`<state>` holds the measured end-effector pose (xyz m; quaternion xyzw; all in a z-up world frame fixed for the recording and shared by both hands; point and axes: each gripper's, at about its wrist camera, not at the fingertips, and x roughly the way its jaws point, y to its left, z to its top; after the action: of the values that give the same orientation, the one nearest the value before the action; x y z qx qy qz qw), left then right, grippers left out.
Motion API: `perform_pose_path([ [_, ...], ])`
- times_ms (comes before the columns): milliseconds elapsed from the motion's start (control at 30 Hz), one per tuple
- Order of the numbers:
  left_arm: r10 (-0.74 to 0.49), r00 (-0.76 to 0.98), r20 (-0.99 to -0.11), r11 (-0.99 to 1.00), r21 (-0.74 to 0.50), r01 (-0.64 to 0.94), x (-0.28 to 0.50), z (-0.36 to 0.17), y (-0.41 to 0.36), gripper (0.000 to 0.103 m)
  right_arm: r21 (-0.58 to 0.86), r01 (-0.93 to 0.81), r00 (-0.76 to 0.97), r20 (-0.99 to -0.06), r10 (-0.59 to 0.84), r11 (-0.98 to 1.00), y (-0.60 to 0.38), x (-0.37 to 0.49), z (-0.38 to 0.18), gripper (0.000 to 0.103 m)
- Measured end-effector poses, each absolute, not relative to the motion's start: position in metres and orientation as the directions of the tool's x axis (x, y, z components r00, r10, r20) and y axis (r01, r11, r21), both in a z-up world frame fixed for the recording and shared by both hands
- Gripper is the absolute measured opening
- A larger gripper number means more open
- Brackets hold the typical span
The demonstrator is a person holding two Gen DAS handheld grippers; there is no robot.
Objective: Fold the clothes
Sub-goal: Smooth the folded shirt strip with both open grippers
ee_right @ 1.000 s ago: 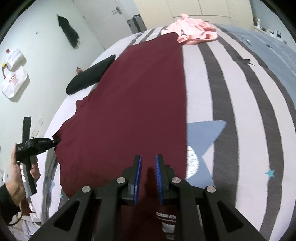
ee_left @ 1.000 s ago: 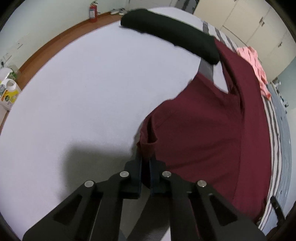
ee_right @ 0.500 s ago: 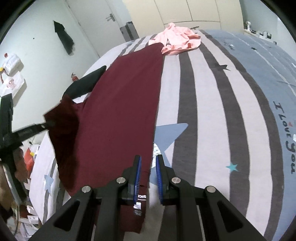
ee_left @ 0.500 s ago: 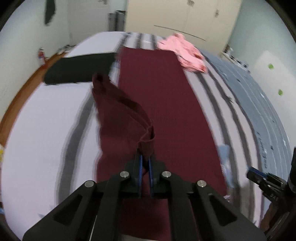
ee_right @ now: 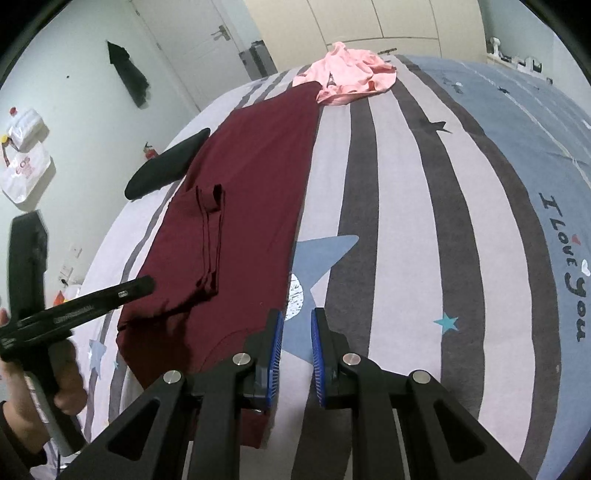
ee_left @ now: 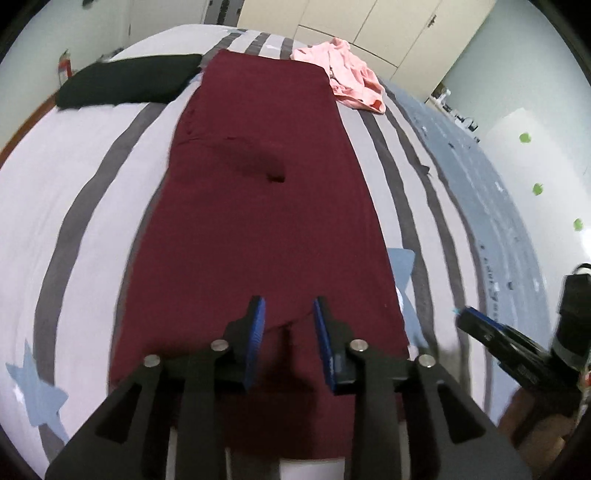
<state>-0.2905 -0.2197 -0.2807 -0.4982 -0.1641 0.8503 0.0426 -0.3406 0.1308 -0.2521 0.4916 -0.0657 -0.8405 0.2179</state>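
Maroon shirt stretches lengthwise along the striped bed, directly ahead of and under the left gripper, whose jaws stand apart, empty. Right wrist view: the right gripper, also parted and empty, hovers just beside the shirt's right edge.

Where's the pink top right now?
The pink top lies crumpled at the bed's far end, touching the far right corner of the maroon garment, near the wardrobe doors.
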Motion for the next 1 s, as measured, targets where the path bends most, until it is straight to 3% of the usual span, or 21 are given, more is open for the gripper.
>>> perform_pose_path([
  [67,0.224,-0.506,-0.833,-0.943,-0.316,0.102,-0.280,-0.277,-0.231,0.032,0.336,0.301,-0.420,-0.794,-0.440,-0.893,0.128,-0.343,-0.252,0.014],
  [233,0.149,-0.497,-0.855,-0.949,-0.264,0.170,-0.285,-0.297,-0.271,0.032,0.346,0.332,-0.404,-0.788,-0.464,-0.878,0.107,-0.350,-0.254,0.014],
  [367,0.061,-0.443,-0.895,-0.983,-0.132,0.131,-0.293,-0.330,-0.270,0.017,0.351,0.367,-0.398,-0.778,-0.486,-0.862,0.082,-0.362,-0.254,0.014],
  [733,0.115,-0.433,-0.894,-0.963,-0.208,0.173,-0.286,-0.339,-0.296,0.017,0.379,0.491,-0.364,-0.729,-0.579,-0.785,-0.039,-0.450,-0.265,0.014],
  [1000,0.138,-0.523,-0.841,-0.952,-0.259,0.165,-0.327,-0.299,-0.309,0.017,0.371,0.423,-0.313,-0.797,-0.517,-0.827,-0.066,-0.516,-0.321,0.014],
])
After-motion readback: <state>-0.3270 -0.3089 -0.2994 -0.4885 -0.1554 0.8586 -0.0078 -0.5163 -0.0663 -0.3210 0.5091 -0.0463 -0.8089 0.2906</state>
